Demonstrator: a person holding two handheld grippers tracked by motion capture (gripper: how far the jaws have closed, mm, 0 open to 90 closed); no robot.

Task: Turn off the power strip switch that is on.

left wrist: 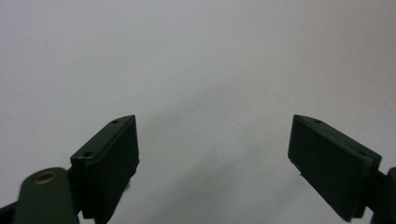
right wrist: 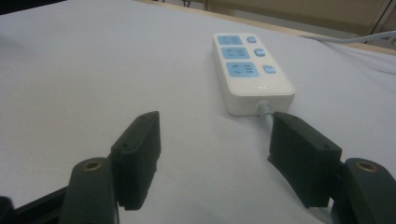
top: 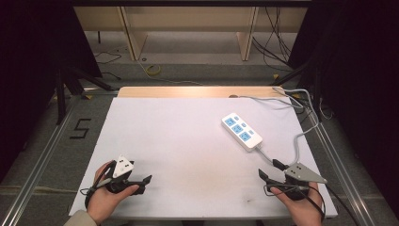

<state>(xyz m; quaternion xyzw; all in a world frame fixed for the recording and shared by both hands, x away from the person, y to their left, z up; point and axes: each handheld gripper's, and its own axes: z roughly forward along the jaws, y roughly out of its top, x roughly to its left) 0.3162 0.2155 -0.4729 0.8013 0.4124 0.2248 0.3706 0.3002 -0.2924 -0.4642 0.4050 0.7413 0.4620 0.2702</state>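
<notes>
On the white desk [top: 188,141], right half: one power strip [top: 242,131], lying flat just ahead of my right claw [top: 269,171], untouched. Both it and my left claw [top: 136,172] are released, jaws spread, grasping nothing.

A white table [top: 188,141] is seen from above. A white power strip [top: 242,131] lies at two o'clock. The left gripper [top: 141,180] is held open at seven o'clock, the right gripper [top: 269,170] open at five o'clock.
</notes>
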